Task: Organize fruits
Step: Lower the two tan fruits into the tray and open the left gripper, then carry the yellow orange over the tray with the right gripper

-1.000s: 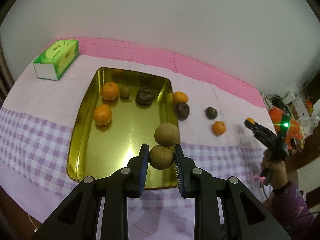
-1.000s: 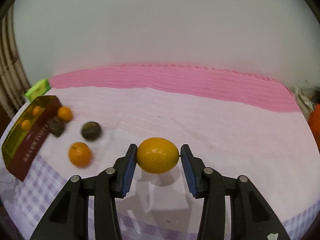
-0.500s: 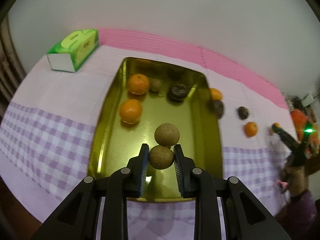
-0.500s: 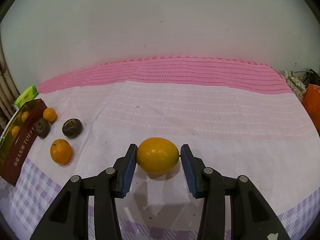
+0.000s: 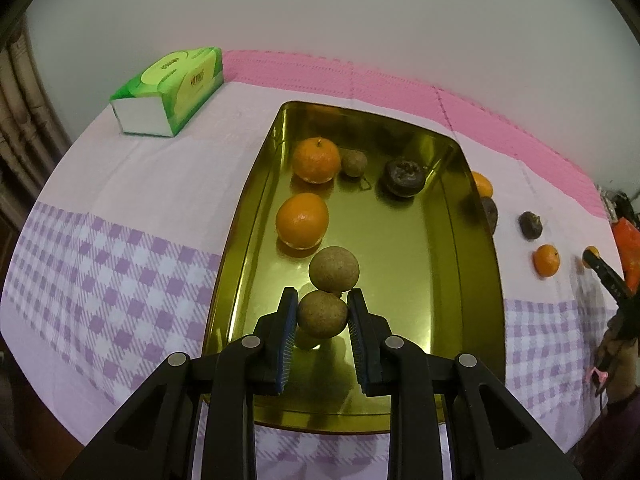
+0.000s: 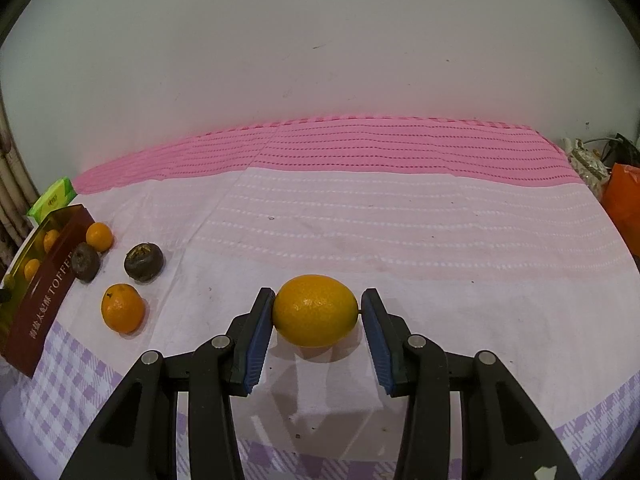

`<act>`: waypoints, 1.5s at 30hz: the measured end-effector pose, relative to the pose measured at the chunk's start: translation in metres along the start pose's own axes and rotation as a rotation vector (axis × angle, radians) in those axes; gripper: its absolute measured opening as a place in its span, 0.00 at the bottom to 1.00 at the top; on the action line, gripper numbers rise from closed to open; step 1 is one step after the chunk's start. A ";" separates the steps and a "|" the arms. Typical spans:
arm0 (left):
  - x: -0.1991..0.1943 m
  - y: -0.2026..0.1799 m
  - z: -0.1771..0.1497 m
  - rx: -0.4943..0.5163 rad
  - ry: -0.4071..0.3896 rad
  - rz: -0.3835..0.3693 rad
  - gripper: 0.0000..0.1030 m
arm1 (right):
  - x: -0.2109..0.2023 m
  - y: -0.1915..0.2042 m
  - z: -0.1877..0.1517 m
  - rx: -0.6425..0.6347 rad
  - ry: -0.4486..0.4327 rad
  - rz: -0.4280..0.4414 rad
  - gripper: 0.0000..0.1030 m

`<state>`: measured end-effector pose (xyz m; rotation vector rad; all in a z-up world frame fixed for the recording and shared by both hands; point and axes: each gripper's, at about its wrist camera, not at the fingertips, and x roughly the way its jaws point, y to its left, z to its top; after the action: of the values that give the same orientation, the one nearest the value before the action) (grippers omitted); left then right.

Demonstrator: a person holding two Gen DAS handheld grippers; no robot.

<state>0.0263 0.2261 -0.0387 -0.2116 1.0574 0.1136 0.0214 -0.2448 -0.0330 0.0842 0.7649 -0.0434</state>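
My left gripper [image 5: 322,320] is shut on a pair of joined tan round fruits [image 5: 323,313] and holds them low over the near part of the gold tray [image 5: 472,320]. The tray holds two oranges [image 5: 303,220], a small tan fruit [image 5: 353,163] and a dark wrinkled fruit [image 5: 404,177]. My right gripper [image 6: 316,312] is shut on a yellow-orange citrus [image 6: 315,310] just above the tablecloth. To its left lie two oranges [image 6: 122,307] and two dark fruits [image 6: 143,261] beside the tray's brown wall [image 6: 44,300].
A green tissue box [image 5: 170,90] stands at the back left of the table. An orange bag [image 6: 624,204] and clutter sit off the right edge. A pink mat [image 6: 360,144] runs along the wall. The other gripper [image 5: 608,280] shows at the far right of the left wrist view.
My left gripper has moved over and lower into the tray with the tan fruits. My right gripper has turned right with the citrus, so the loose fruits slid left in view.
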 end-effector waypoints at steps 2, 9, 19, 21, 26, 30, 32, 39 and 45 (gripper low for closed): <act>0.002 -0.001 -0.001 0.006 0.001 0.009 0.25 | 0.000 0.000 0.000 0.002 -0.002 0.000 0.40; 0.007 0.002 -0.002 0.003 0.003 0.016 0.25 | -0.001 0.000 -0.001 0.009 0.000 -0.002 0.40; 0.010 0.005 -0.005 -0.013 0.008 0.035 0.26 | 0.000 0.001 -0.001 0.017 0.002 -0.004 0.40; 0.011 0.004 -0.005 -0.010 0.014 0.040 0.26 | 0.000 0.001 -0.001 0.015 0.002 -0.004 0.40; 0.009 0.000 -0.005 0.005 0.009 0.061 0.26 | 0.001 0.001 -0.002 0.012 0.002 -0.008 0.40; 0.005 -0.001 -0.006 0.003 0.003 0.079 0.27 | 0.001 0.000 -0.001 0.020 0.001 -0.007 0.40; 0.002 -0.002 -0.006 0.006 -0.004 0.088 0.28 | 0.001 0.000 -0.001 0.022 0.002 -0.005 0.40; -0.016 -0.011 -0.009 0.031 -0.048 0.134 0.36 | -0.002 0.003 -0.003 0.010 -0.002 -0.007 0.40; -0.028 -0.022 -0.011 0.066 -0.088 0.173 0.45 | -0.010 0.009 -0.012 0.002 0.003 0.000 0.40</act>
<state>0.0080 0.2027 -0.0167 -0.0543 0.9895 0.2410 0.0065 -0.2348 -0.0347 0.0864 0.7676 -0.0445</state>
